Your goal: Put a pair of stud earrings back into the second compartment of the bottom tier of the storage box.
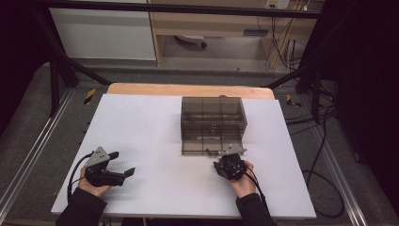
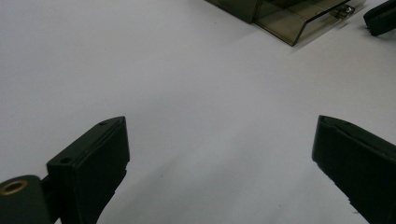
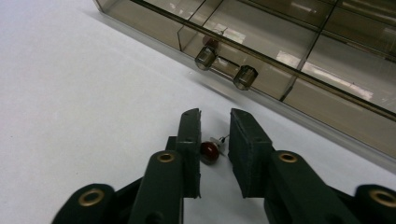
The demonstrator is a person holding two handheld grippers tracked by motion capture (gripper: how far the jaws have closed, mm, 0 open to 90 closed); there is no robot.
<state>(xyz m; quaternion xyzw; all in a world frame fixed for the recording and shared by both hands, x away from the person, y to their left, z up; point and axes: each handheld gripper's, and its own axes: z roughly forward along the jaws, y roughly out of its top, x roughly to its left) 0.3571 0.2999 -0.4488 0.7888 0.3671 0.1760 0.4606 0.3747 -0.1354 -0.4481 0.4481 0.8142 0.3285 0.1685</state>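
A smoky see-through drawer box (image 1: 214,125) stands at the middle back of the white table top (image 1: 141,127). My right gripper (image 1: 227,160) sits just in front of it. In the right gripper view its jaws (image 3: 215,116) stand a narrow gap apart around a small red bead-like part with thin wire legs (image 3: 209,151) that lies on the table against the left jaw. Two clear drawer knobs (image 3: 204,57) (image 3: 245,77) are just beyond. My left gripper (image 1: 123,163) rests wide open at the front left, and its jaws (image 2: 219,126) have nothing between them.
The box's lower front (image 2: 280,23) juts toward me, with the right gripper (image 2: 380,16) beside it in the left gripper view. A wooden strip (image 1: 188,89) borders the table's far edge. Black frame legs and cables stand on the floor at the right (image 1: 320,141).
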